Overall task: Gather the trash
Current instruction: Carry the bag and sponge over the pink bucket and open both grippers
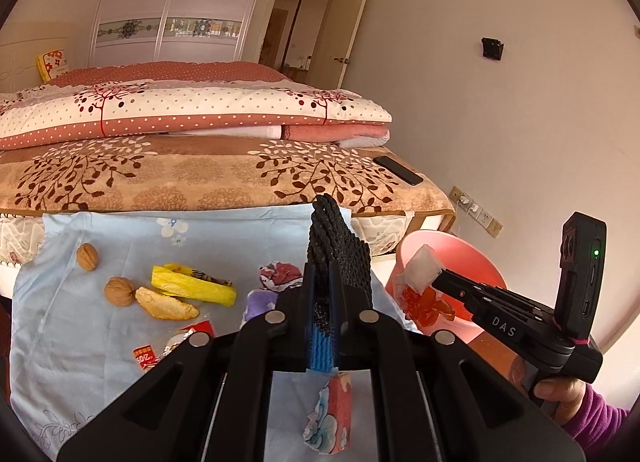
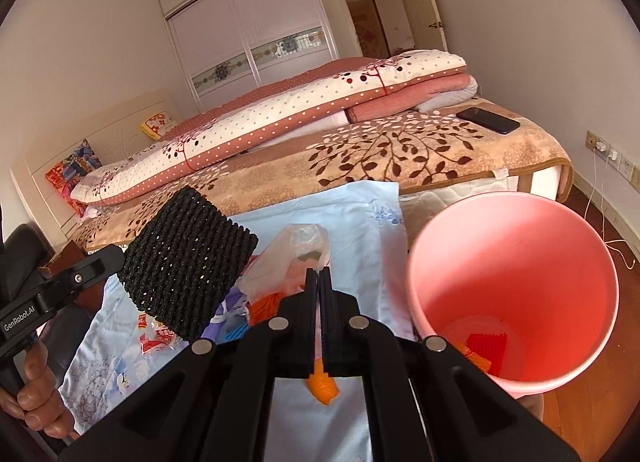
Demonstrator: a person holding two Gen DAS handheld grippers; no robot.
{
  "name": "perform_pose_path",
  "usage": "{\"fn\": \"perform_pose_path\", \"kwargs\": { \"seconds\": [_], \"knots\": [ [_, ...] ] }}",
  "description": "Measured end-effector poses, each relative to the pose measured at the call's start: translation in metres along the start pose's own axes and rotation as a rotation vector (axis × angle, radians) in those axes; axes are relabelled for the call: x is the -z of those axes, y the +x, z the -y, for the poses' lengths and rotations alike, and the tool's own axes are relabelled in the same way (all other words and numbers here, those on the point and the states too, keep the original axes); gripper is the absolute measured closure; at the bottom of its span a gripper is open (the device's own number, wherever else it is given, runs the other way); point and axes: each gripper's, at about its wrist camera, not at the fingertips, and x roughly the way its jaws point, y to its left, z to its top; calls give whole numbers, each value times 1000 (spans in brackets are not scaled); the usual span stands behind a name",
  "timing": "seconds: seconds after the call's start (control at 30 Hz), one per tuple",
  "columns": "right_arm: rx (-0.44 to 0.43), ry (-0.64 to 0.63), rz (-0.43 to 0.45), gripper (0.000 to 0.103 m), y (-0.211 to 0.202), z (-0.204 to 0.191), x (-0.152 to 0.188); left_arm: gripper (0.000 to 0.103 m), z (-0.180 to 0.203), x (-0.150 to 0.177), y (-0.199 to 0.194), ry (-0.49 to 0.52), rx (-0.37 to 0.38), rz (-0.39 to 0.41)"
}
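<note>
Mid-collection, judging by the scene: carrying two pieces of trash toward the bin, with plenty left on the desk.

Across the far side, at twelve o'clock: one bed (image 1: 208, 178) under a leaf-print blanket. Nearer, one desk (image 1: 80, 342) spread with a pale blue cloth. At three o'clock from the desk, standing on the floor: one pink bin (image 2: 512, 198), already holding a red ridged scrap and some orange bits.

Two claws, both clamped nearly closed on a load. Left claw (image 1: 323, 278): pinched on one black mesh sleeve (image 1: 336, 238), which stands up toward twelve o'clock above the desk. Right claw (image 1: 438, 276): pinched on one clear plastic bag (image 1: 420, 278) with red-orange scraps inside, hanging against the bin's near rim, not yet clearly over the mouth.

Next, most likely: swing the right claw toward three o'clock until the bag hangs over the opening, then spread the jaws; bring the sleeve over afterwards the same way. Needs care that the limp bag clears the rim rather than draping on it.

Left on the cloth, toward nine o'clock of the left claw: one yellow wrapper (image 1: 192, 288), one piece of orange peel (image 1: 166, 304), two walnuts (image 1: 87, 257), and at least two red sachets (image 1: 145, 354). Also crumpled floral scraps close around the left claw, too hidden to count surely.
</note>
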Motion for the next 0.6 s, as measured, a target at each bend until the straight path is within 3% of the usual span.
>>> {"fn": "perform_pose_path", "kwargs": {
  "seconds": [0.6],
  "knots": [
    [181,141,67,102,-33,97,4,97,95,-7,67,129,152,-54]
  ]
}}
